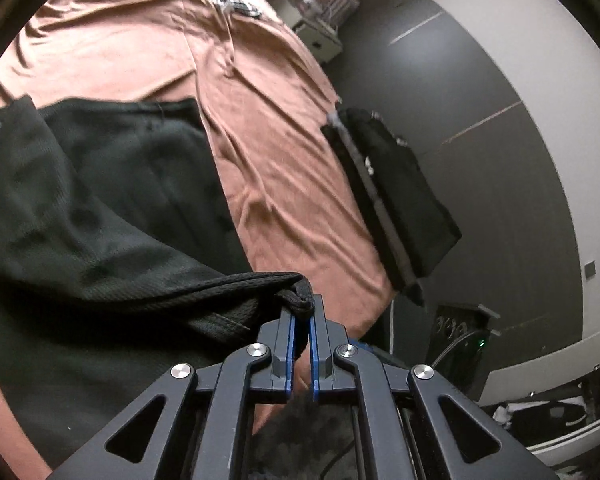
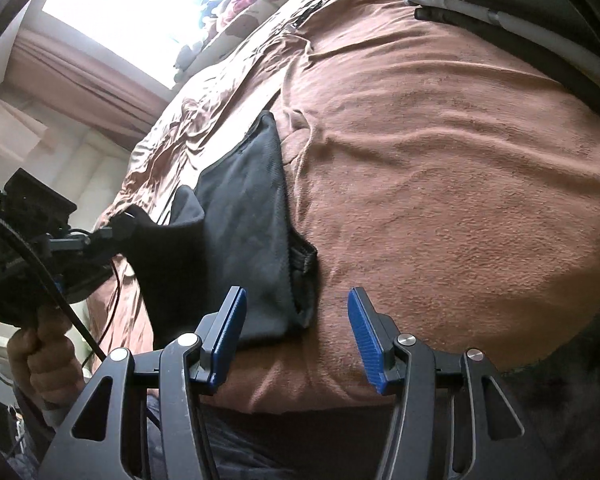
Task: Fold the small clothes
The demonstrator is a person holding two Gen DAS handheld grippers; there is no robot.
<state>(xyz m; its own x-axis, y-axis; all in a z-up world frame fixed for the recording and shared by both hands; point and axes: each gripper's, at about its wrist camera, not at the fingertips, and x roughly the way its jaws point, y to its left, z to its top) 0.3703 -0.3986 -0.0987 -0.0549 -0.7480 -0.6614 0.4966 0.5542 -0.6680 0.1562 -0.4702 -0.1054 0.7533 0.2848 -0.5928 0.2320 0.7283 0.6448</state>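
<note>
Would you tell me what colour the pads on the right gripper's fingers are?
Blue, with a ribbed face, on black fingers; the pads show best in the right wrist view.

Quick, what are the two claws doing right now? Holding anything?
Left gripper: closed, pinching the edge of the black garment.
Right gripper: open, holding nothing, just above the brown bedspread.

Two grippers point(image 2: 296, 308) up, one dark garment point(image 1: 100, 200) at nine o'clock, one folded black stack point(image 1: 396, 184) at three o'clock, one brown bedspread point(image 1: 268, 168).
</note>
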